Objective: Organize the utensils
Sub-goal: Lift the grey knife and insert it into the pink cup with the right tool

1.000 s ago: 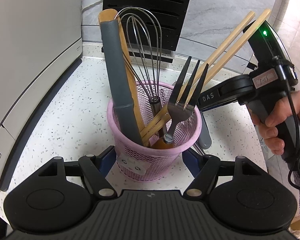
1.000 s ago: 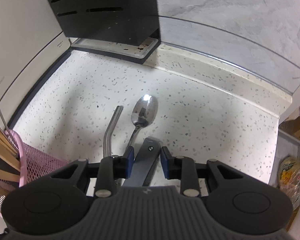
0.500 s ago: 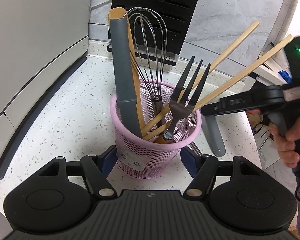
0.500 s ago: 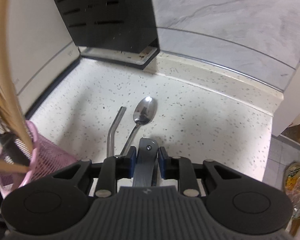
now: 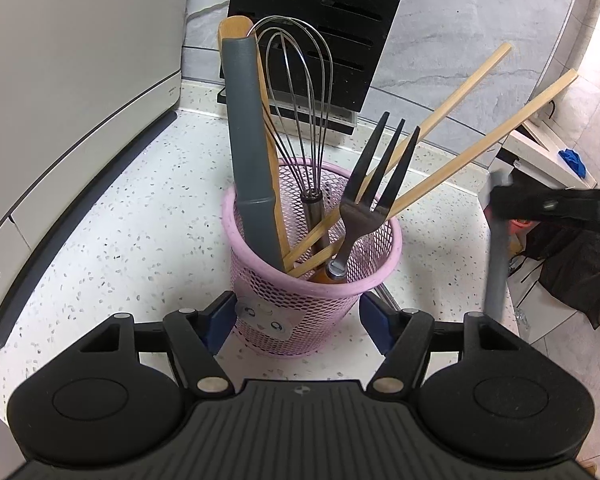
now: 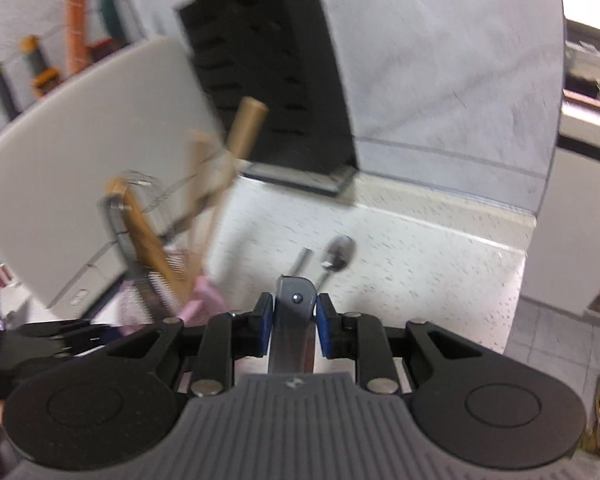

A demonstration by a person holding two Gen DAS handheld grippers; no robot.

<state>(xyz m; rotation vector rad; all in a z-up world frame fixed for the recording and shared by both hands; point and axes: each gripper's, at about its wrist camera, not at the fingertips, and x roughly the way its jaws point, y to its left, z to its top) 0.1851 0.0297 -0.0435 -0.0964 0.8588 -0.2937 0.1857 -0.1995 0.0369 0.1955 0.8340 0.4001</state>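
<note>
A pink mesh utensil cup (image 5: 312, 304) stands on the speckled counter between the blue pads of my left gripper (image 5: 298, 316), which is shut on its base. It holds a grey-handled tool (image 5: 250, 152), a wire whisk (image 5: 300, 92), a dark fork (image 5: 372, 184) and two wooden chopsticks (image 5: 460, 148). My right gripper (image 6: 294, 316) is shut on a grey utensil handle (image 6: 294, 300), lifted off the counter; in the left wrist view this handle (image 5: 496, 264) hangs at the right. A spoon (image 6: 338, 254) and a metal straw (image 6: 300, 262) lie on the counter.
A black slotted knife block (image 5: 324, 28) stands at the back against the marble wall. A white appliance (image 5: 60, 92) fills the left side. The counter's right edge (image 5: 488, 216) drops to the floor, where dark bags lie.
My right gripper has lifted the grey-handled utensil off the counter and swung up and right. The spoon and straw stay on the counter. My left gripper still holds the cup.
</note>
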